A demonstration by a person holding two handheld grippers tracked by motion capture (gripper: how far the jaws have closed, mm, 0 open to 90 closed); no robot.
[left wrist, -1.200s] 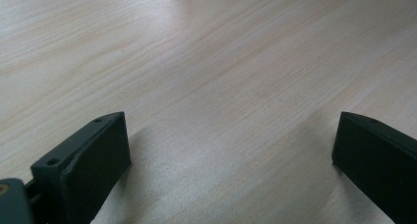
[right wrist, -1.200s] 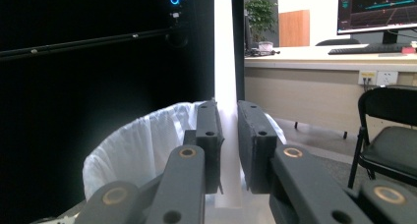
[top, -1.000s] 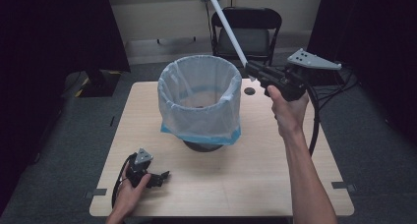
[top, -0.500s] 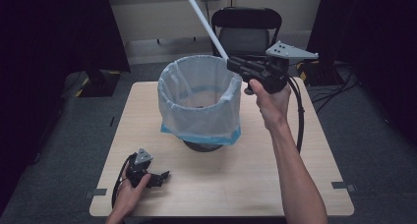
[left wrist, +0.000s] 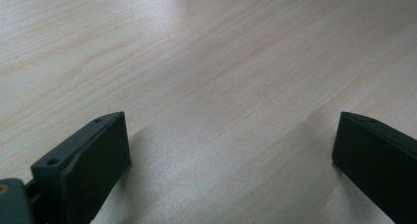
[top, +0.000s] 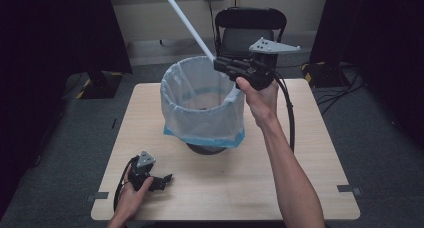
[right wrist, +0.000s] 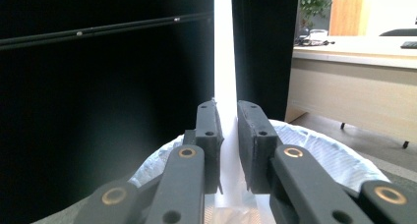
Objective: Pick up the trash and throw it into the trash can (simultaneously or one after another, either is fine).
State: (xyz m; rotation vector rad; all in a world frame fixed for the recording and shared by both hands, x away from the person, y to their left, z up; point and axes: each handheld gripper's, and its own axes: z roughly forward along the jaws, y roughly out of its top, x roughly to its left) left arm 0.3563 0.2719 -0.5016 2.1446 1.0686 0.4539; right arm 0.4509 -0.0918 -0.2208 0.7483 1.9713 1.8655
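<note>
The right gripper clamps a long white flat plastic strip above the far rim of the plastic-lined round bin mid-table, presumably to drop it in. The left gripper rests wide and empty at the wooden table's near-left corner, out of the way.

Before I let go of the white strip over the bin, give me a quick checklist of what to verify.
1. Grip: right gripper jaws clamped on the white strip: ok.
2. Position: right gripper at the far right rim of the bin, the strip slanting up and away over the opening: ok.
3. Strip's lower end over the opening: cannot tell, hidden behind the jaws.
4. Bag folded over the rim, mouth open: ok.
5. Room inside the bin: cannot tell, something dark lies at the bottom.
6. Left gripper open, low over the table near its front left corner, apart from the bin: ok.
</note>
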